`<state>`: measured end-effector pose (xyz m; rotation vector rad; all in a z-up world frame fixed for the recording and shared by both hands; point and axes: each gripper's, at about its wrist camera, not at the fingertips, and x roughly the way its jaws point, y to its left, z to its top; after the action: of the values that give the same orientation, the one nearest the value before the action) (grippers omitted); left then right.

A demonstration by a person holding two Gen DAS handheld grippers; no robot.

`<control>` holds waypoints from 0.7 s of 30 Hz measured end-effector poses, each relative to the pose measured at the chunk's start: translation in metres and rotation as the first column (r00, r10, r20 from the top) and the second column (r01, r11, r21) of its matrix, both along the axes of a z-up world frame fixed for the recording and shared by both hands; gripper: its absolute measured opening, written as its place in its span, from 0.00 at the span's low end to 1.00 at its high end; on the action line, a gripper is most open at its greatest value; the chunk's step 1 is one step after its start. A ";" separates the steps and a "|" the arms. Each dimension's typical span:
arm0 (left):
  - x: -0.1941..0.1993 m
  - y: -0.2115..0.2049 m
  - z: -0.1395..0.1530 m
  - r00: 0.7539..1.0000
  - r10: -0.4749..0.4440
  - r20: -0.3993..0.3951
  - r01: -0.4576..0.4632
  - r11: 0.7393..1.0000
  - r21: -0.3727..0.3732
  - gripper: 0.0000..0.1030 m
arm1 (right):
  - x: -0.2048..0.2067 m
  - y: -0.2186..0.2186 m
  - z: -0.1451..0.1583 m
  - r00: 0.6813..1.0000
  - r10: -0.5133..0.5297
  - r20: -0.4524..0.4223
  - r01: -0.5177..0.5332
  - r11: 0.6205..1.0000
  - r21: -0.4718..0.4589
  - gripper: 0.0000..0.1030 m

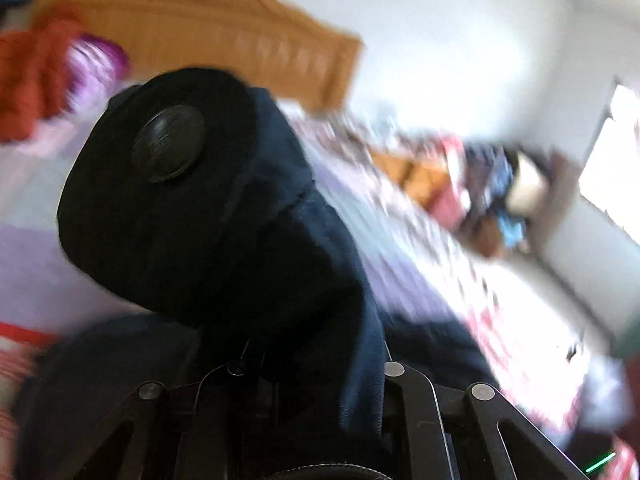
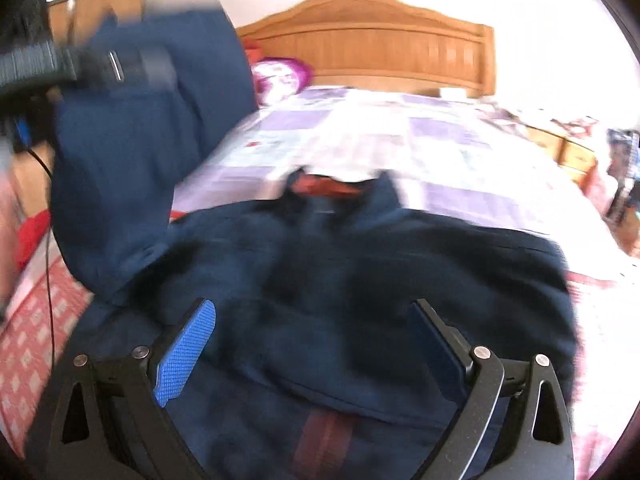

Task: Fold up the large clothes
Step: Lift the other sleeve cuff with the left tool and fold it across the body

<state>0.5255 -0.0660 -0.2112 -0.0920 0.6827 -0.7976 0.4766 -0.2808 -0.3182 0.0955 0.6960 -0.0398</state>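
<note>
The left tool point(image 1: 276, 364) is pinching a sleeve of the big dark blue jacket point(image 2: 340, 280), lifting it at upper left. The right tool point(image 2: 312, 344) is hanging wide open, low in the frame, over the jacket lying on the bed with the purple patchwork cover point(image 2: 460, 148).

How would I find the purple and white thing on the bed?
Start at the big wooden headboard at the far end of the bed. Look just below its left end, beside the raised sleeve of the dark blue jacket. The pillow there is shiny purple and white, brighter than the pale checked bedcover.

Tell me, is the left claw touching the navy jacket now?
Touching. In the right wrist view the left claw holds a lifted part of the navy jacket; in the left wrist view the fabric comes out between its fingers.
</note>
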 end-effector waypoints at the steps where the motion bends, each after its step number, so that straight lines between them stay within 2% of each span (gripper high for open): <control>1: -0.005 -0.019 -0.018 0.999 -0.024 -0.028 0.025 0.999 0.029 0.16 | -0.008 -0.013 0.001 1.000 -0.020 -0.004 0.020 1.000 -0.004 0.96; 2: -0.010 -0.042 -0.042 0.997 -0.043 -0.060 0.047 0.996 0.076 0.16 | -0.019 -0.033 0.002 0.999 -0.051 -0.013 0.051 0.999 -0.013 0.96; 5: -0.026 -0.086 -0.100 0.994 -0.064 -0.090 0.083 0.969 0.231 0.16 | -0.045 -0.080 0.000 0.989 -0.138 -0.053 0.136 0.990 -0.028 0.96; 9: -0.051 -0.115 -0.127 0.994 -0.105 0.006 0.095 0.922 0.374 0.19 | -0.072 -0.121 -0.011 0.973 -0.216 -0.084 0.214 0.976 -0.027 0.96; 12: -0.055 -0.111 -0.122 0.994 -0.108 0.029 0.089 0.921 0.380 0.21 | -0.081 -0.134 -0.019 0.965 -0.241 -0.105 0.241 0.970 -0.011 0.96; 15: -0.073 -0.106 -0.106 0.990 -0.125 0.069 0.093 0.929 0.357 0.31 | -0.085 -0.143 -0.024 0.958 -0.260 -0.123 0.268 0.962 0.049 0.96; 17: -0.092 -0.106 -0.099 0.986 -0.136 0.098 0.098 0.940 0.326 0.48 | -0.082 -0.142 -0.025 0.959 -0.255 -0.126 0.269 0.957 0.108 0.96; 19: -0.110 -0.097 -0.098 0.989 -0.121 0.085 0.091 0.951 0.295 0.59 | -0.072 -0.138 -0.023 0.962 -0.245 -0.122 0.263 0.950 0.168 0.97; 21: -0.121 -0.080 -0.096 0.994 -0.089 0.060 0.070 0.962 0.262 0.63 | -0.058 -0.134 -0.018 0.964 -0.240 -0.118 0.260 0.943 0.209 0.99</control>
<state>0.4048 -0.1456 -0.3070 0.2027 0.7217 -0.7782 0.4181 -0.4150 -0.3358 0.4005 0.7745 -0.2114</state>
